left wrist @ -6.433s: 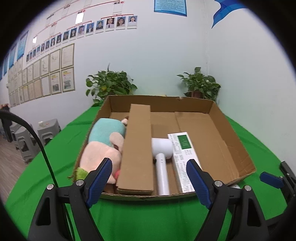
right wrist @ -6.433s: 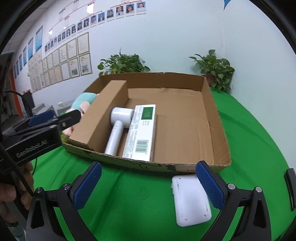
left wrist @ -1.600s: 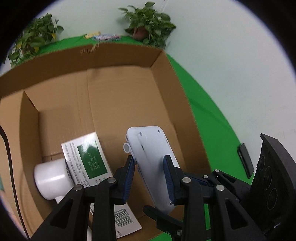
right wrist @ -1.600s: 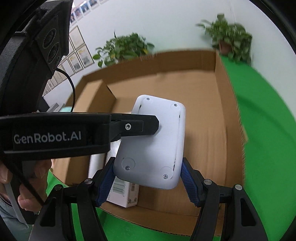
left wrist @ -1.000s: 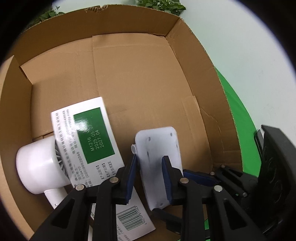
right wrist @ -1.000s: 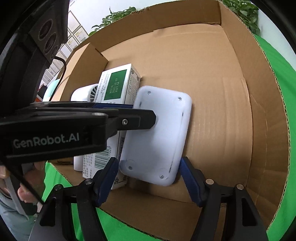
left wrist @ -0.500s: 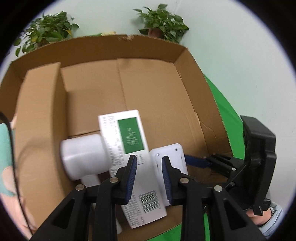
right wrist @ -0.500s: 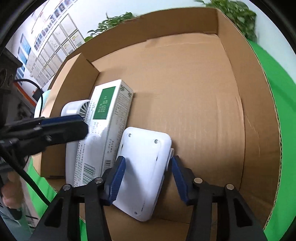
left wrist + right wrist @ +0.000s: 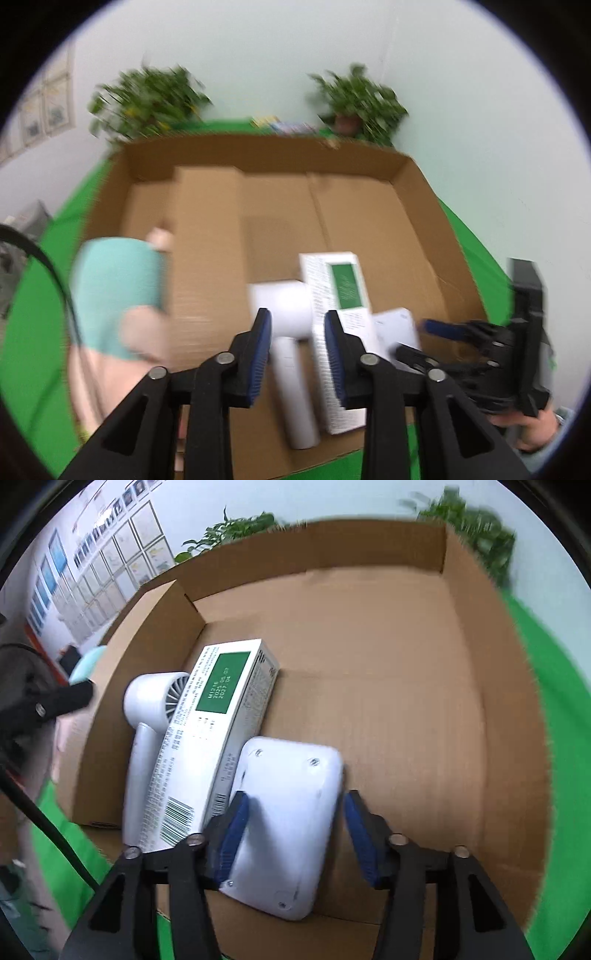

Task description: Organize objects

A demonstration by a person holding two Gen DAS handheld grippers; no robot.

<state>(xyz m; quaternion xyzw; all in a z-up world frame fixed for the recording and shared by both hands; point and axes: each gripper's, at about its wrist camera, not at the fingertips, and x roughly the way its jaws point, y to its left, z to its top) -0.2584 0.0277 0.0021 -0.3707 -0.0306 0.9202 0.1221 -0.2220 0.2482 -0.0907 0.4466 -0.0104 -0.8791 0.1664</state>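
Between my right gripper (image 9: 293, 836) jaws, now opening, the white device (image 9: 286, 823) lies released, long axis toward twelve o'clock. My left gripper (image 9: 297, 352), narrow, opening and empty, hovers farther off at nine o'clock.

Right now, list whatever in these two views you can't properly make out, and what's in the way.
- Left wrist view: the soft toy is smeared by motion blur, and the cardboard divider hides its right side.
- Left wrist view: the left gripper covers the near part of the hair dryer.
- Right wrist view: the white device leans on the long box; its underside and footing are hidden.
- Right wrist view: the right gripper, jaws opening: left pad contact unclear.
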